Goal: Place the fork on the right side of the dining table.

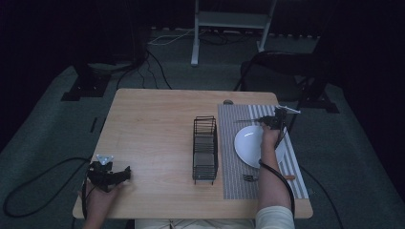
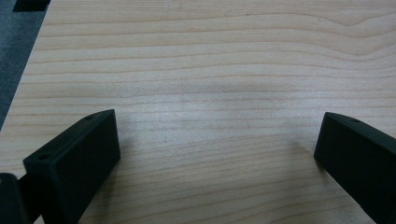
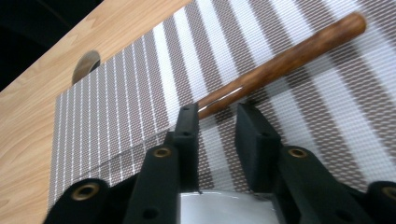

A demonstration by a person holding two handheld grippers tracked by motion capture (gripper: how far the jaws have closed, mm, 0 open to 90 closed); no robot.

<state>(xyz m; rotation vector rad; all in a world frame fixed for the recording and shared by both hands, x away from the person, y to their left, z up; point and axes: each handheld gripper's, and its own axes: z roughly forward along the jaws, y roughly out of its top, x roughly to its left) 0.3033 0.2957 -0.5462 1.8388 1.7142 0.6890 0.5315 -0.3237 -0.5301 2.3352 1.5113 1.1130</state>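
Forearms enter at the bottom edge, one set of tongs at each end of the wooden surface (image 1: 153,119).

Lower left of the high view, the left tongs (image 1: 125,172) rest on bare wood, jaws spread wide with nothing between them. At centre stands a black wire rack (image 1: 205,149). Right of it lies a striped placemat (image 1: 234,157) carrying a white plate (image 1: 248,145) and a small dark object (image 1: 249,178) near its lower edge, too small to tell. At the mat's upper right, the right tongs (image 3: 219,123) sit at the near end of a brown wooden handle (image 3: 289,56), jaws narrowly apart; whether they grip it cannot be told.
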